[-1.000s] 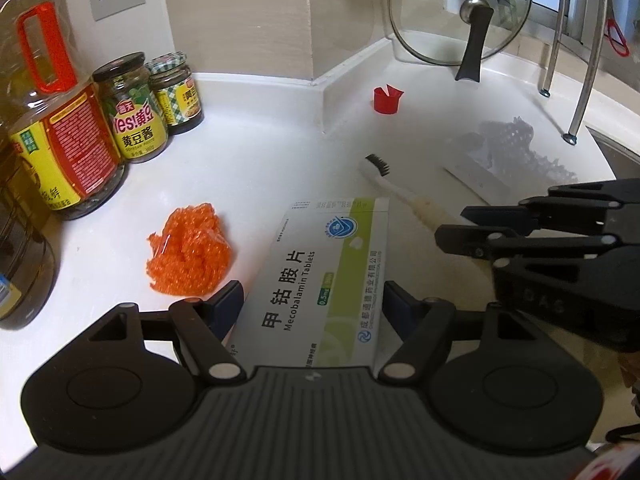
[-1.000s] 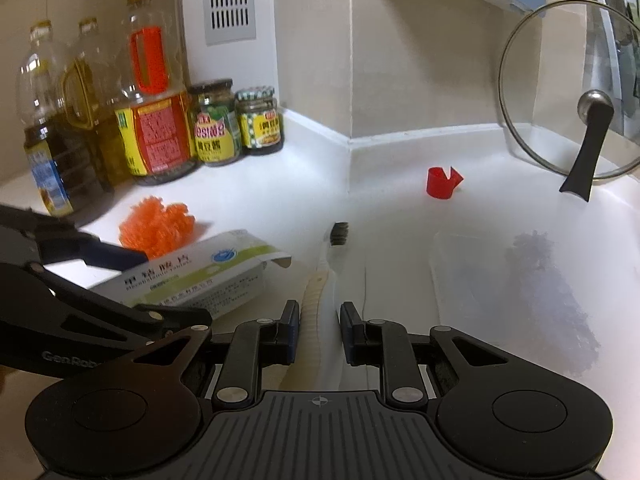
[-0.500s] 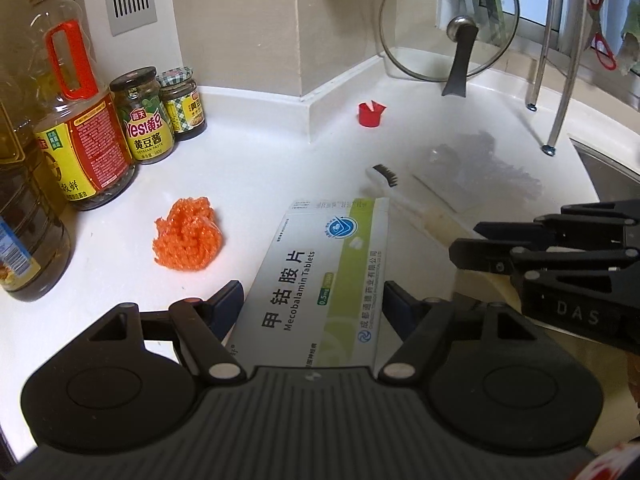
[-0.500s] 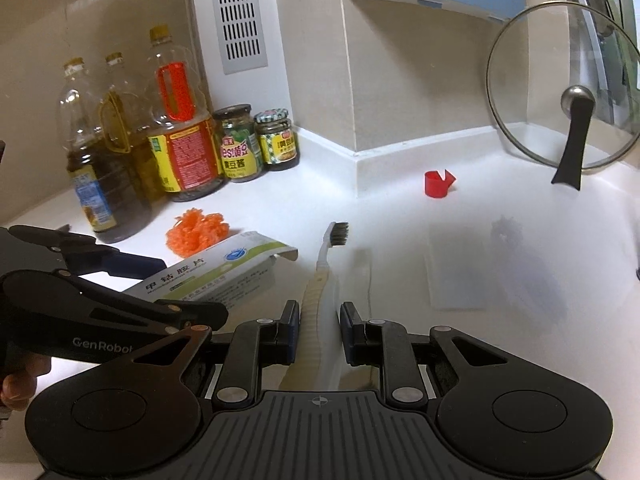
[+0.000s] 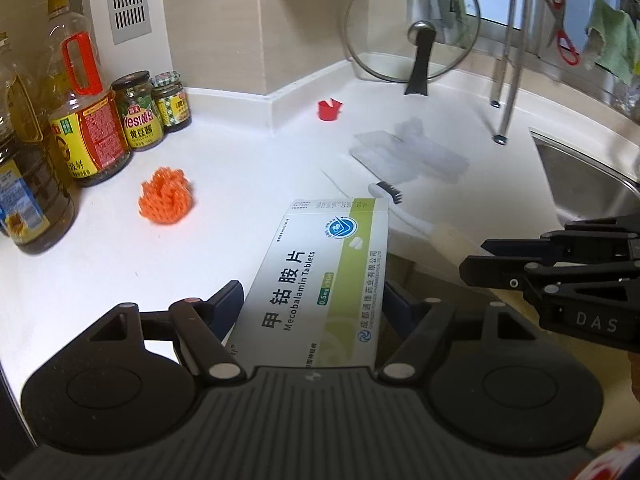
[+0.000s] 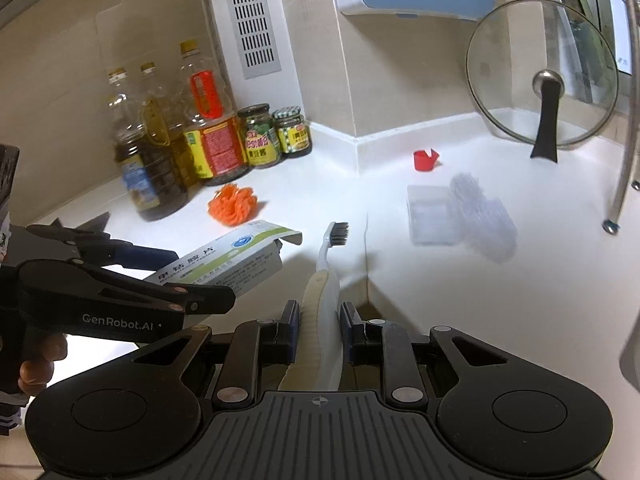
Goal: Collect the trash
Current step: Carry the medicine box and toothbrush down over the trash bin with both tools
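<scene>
My left gripper (image 5: 312, 300) is shut on a white and green medicine box (image 5: 320, 280) and holds it above the white counter (image 5: 248, 168). My right gripper (image 6: 319, 314) is shut on a white toothbrush (image 6: 326, 264) with dark bristles, also held off the counter. The box shows in the right wrist view (image 6: 224, 260), and the toothbrush in the left wrist view (image 5: 400, 212). An orange mesh ball (image 5: 166, 196), a red cap (image 5: 329, 110) and a clear plastic wrapper (image 5: 412, 152) lie on the counter.
Oil bottles (image 5: 86, 120) and two sauce jars (image 5: 140, 112) stand at the back left. A glass pot lid (image 5: 412, 36) leans on the back wall. A metal rack leg (image 5: 506, 80) and a steel sink (image 5: 588, 176) are at the right.
Both grippers have risen and drawn back from the counter with the box and the toothbrush in them. The counter items look smaller and farther away.
</scene>
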The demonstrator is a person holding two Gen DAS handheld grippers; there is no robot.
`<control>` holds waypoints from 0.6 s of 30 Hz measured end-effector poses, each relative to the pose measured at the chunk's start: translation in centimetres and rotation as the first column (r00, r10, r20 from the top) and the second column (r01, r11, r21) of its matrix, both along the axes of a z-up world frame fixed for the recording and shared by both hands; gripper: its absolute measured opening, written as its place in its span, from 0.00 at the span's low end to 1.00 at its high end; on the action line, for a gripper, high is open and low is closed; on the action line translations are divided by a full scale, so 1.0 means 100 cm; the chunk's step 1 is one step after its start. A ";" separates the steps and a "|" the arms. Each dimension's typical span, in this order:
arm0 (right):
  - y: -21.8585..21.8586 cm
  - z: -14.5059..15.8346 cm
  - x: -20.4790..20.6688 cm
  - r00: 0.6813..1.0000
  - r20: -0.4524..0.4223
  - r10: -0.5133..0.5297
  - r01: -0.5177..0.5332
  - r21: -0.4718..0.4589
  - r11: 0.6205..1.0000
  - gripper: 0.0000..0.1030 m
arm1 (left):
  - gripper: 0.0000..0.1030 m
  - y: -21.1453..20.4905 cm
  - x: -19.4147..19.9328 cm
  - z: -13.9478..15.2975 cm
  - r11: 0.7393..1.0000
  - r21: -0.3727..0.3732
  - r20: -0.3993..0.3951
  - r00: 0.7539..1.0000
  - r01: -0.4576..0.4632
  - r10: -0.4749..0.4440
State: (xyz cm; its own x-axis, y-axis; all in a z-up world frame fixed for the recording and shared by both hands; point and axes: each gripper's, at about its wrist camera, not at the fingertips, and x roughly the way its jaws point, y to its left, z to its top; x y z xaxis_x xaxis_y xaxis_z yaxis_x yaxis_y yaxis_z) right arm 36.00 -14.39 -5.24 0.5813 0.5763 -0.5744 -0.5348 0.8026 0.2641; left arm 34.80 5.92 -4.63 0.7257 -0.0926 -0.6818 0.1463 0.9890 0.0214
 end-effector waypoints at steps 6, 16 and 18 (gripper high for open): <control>-0.018 -0.004 -0.031 0.999 -0.030 0.032 -0.032 -0.014 0.999 0.22 | 0.72 -0.020 -0.037 -0.005 1.000 -0.027 -0.021 1.000 -0.006 0.006; -0.038 -0.030 -0.068 0.990 -0.109 0.084 -0.089 -0.045 0.995 0.22 | 0.72 -0.042 -0.080 -0.027 0.999 -0.039 -0.087 0.996 -0.034 0.031; -0.039 -0.037 -0.071 0.987 -0.127 0.094 -0.102 -0.057 0.993 0.22 | 0.72 -0.046 -0.084 -0.033 0.999 -0.035 -0.101 0.994 -0.040 0.036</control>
